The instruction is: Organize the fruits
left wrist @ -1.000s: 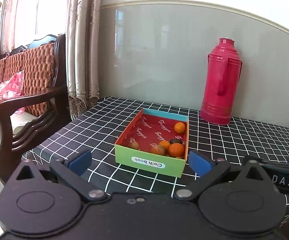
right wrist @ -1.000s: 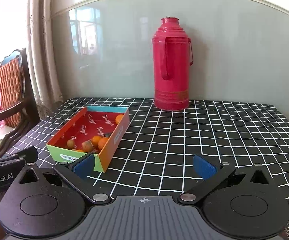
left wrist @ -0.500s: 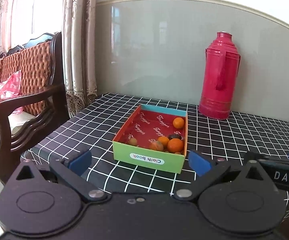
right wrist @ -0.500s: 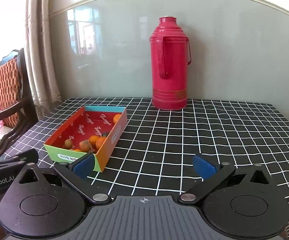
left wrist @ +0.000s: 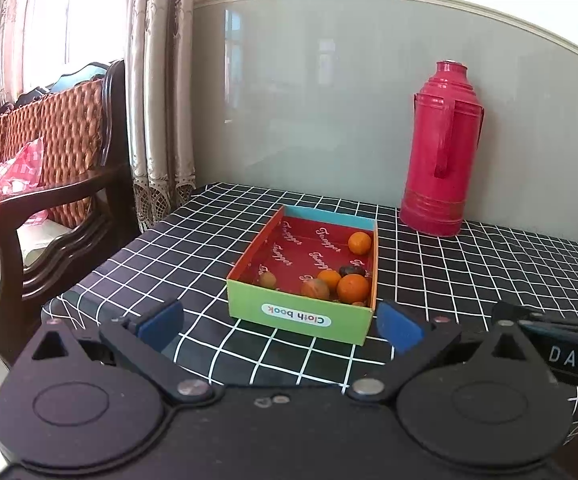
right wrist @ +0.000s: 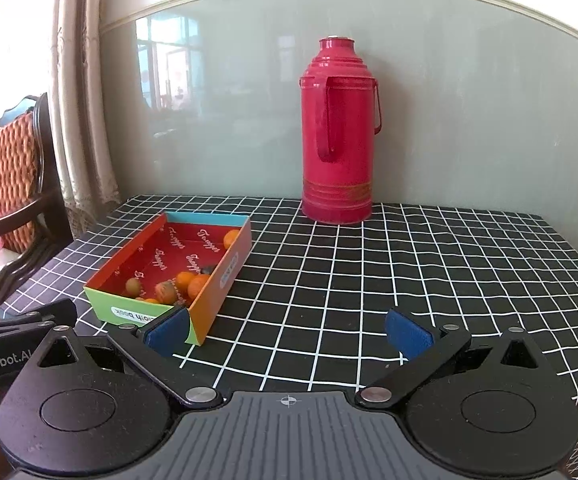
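Box (left wrist: 303, 280) lies lengthwise toward the wall, fruits (left wrist: 339, 284) inside.

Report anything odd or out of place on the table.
Nothing spilled or damaged. One dark, shrivelled piece lies among the orange fruits in the box, which sits slightly askew to the tablecloth grid.

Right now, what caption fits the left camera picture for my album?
Open left gripper faces a cardboard box of oranges near a red thermos on a checked table.
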The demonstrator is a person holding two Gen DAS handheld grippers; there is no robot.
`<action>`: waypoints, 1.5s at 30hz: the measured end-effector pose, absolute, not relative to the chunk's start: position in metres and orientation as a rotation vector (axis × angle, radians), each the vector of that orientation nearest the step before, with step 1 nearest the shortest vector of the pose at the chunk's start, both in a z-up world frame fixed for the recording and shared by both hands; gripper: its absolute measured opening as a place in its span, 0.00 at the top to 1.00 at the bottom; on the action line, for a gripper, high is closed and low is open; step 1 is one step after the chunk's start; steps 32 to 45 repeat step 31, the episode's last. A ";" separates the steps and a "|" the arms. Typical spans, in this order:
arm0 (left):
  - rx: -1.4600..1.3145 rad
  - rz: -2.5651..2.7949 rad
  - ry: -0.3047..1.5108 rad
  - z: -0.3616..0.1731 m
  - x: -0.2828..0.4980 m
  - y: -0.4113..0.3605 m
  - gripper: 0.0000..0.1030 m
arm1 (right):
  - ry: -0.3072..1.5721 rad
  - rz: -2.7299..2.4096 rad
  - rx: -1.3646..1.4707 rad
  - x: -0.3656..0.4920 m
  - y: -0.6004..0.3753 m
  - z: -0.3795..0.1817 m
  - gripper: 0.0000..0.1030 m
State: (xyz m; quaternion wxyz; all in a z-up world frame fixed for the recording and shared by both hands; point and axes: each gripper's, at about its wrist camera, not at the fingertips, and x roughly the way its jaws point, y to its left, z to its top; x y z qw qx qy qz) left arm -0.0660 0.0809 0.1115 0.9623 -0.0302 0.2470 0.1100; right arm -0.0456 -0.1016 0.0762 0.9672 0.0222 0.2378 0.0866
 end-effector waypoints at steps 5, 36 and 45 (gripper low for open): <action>-0.060 0.231 0.495 0.113 -0.066 0.081 0.05 | 0.482 0.176 0.049 -0.045 -0.104 0.077 0.00; -0.056 0.201 0.448 0.115 -0.066 0.075 0.07 | 0.473 0.166 0.066 -0.044 -0.107 0.076 0.00; -0.056 0.201 0.448 0.115 -0.066 0.075 0.07 | 0.473 0.166 0.066 -0.044 -0.107 0.076 0.00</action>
